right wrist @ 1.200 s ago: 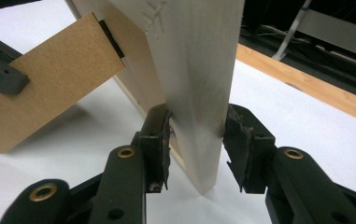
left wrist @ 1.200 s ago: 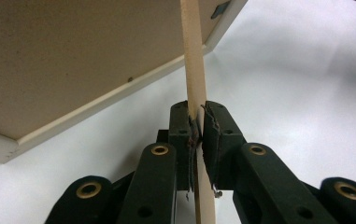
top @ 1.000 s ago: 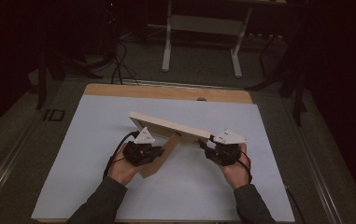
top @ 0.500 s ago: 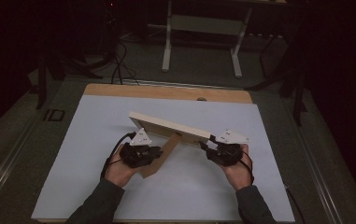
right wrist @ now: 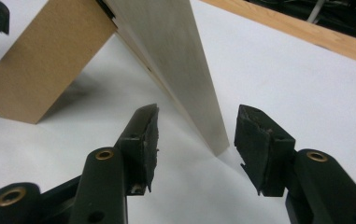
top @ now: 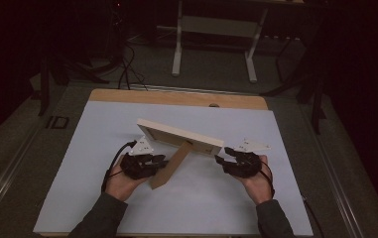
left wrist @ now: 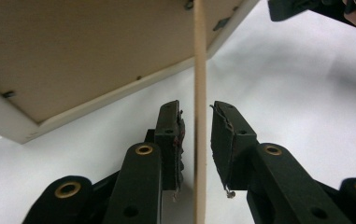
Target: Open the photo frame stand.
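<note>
Left gripper view: the left gripper is seen with its black jaws parted, and the thin edge of the fold-out stand passes between the pads without being pinched; small gaps are visible on both sides. Beyond the stand, the brown backing of the picture frame is seen, with its pale border running along the lower edge. In the right gripper view, the right gripper is likewise spread wide, and the pale end of the frame stands between the jaws but apart from both, its corner resting on the white bench cover. From the high view, the frame is seen near the middle of the bench, propped upright on its long edge and leaning back on the stand, which reaches toward the person. The left gripper sits at the foot of the stand and the right gripper just beside the frame's right end. The step in hand is judged to be the setting-up of the frame on its stand, with both holds let go or not yet taken; which of the two cannot be told. The next move would call for either a gentle closing on the stand to adjust its angle, or a straight withdrawal of both grippers, so that neither the stand nor the frame's end is knocked and the frame is left standing.
</note>
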`<state>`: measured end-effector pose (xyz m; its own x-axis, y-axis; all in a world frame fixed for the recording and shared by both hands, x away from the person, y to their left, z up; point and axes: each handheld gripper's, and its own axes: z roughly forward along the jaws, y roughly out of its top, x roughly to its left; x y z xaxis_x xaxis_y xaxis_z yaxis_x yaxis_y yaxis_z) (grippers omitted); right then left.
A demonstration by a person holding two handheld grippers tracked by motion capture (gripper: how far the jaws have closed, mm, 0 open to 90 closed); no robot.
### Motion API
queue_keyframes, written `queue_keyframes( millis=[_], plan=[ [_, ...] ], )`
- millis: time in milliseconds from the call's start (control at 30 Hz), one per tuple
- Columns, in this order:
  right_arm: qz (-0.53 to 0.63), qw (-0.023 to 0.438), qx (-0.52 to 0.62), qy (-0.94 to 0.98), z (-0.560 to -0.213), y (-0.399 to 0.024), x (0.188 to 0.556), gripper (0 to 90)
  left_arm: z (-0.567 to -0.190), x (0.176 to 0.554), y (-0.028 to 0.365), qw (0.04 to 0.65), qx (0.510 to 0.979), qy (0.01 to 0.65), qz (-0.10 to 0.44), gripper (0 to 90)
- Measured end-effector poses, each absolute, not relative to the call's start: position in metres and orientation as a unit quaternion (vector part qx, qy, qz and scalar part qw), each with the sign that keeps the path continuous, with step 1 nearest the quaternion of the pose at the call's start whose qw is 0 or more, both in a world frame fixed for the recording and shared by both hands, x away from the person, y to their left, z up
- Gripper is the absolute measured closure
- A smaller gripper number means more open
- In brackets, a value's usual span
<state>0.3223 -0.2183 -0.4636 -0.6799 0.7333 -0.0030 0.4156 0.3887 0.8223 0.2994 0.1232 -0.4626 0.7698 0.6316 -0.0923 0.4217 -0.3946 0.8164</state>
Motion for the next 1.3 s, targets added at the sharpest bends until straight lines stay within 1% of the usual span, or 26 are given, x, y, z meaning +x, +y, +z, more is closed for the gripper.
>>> queue_keyframes(
  millis=[500,633,733,900,1167,1300],
  plan=[
    [0.411,0.177,0.37,0.815,-0.467,-0.235,0.328,47.4,-0.456,0.307,0.139,0.455,0.805,0.354,0.136,68.8],
    [0.408,0.177,0.377,0.812,-0.468,-0.239,0.331,47.4,-0.454,0.31,0.142,0.457,0.801,0.361,0.138,68.5],
    [0.408,0.179,0.381,0.81,-0.469,-0.241,0.333,47.8,-0.452,0.312,0.142,0.461,0.801,0.359,0.133,71.5],
    [0.424,0.177,0.413,0.787,-0.472,-0.247,0.343,51.6,-0.448,0.317,0.143,0.463,0.796,0.367,0.131,71.1],
    [0.436,0.18,0.424,0.773,-0.472,-0.243,0.352,56.3,-0.446,0.323,0.142,0.463,0.792,0.372,0.142,70.6],
    [0.44,0.18,0.421,0.772,-0.471,-0.239,0.354,62.1,-0.446,0.327,0.141,0.461,0.789,0.377,0.148,70.5]
  ],
)
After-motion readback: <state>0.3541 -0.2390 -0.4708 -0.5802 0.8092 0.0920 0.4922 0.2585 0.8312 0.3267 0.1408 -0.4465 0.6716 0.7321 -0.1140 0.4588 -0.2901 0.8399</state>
